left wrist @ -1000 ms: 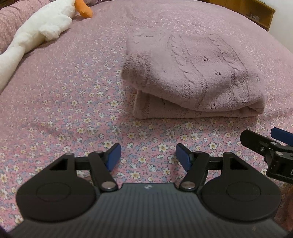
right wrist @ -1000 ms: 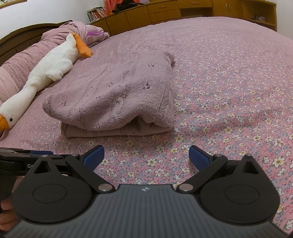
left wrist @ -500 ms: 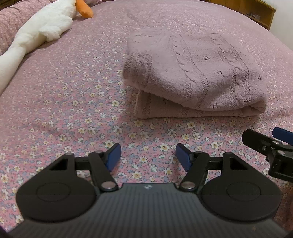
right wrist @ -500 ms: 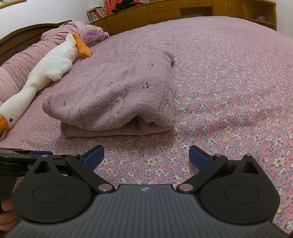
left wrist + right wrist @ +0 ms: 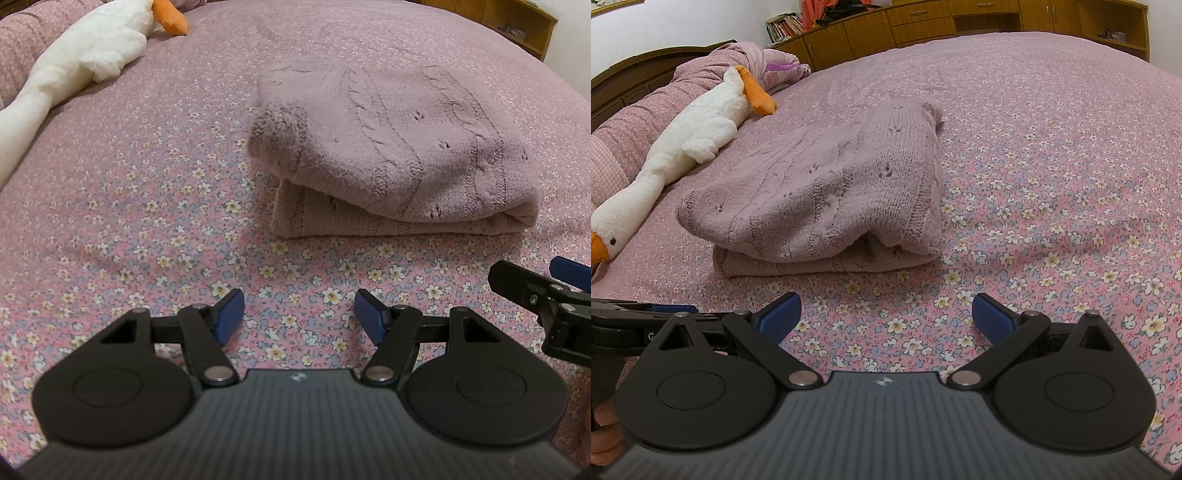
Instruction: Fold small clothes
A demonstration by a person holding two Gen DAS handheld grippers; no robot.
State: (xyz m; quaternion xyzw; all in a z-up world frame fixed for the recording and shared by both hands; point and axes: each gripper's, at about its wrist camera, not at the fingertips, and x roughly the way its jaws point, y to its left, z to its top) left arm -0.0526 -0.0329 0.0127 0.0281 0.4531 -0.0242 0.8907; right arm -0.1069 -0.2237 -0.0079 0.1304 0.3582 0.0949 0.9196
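1. Nearest to the cameras, the left gripper (image 5: pixel 299 319) hangs over the bed (image 5: pixel 147 206) with its jaws apart and nothing between them; only the flowered sheet shows in the gap.
2. The right gripper (image 5: pixel 886 317) is beside it, jaws spread wide and also empty. Neither gripper touches the garment.
3. A little further lies the knitted sweater (image 5: pixel 820 199), mauve, on the flowered sheet near the middle of the bed. It is already doubled over itself: an upper layer rests on a lower one, and the upper layer sags over the near edge.
4. I judge it soft and limp, rather light, with a thick wool that gives good grip to the pads and is not slippery. It is not fragile, but the open knit can snag or stretch if it is pulled at one point.
5. A good hold, I think, is on the two near corners of the stack, where both layers meet, with one gripper at each corner. There the jaws must close on the whole thickness, otherwise the top layer slides off.
6. Far behind, a white plush goose (image 5: pixel 683 147) lies along the left side, well apart from the sweater.
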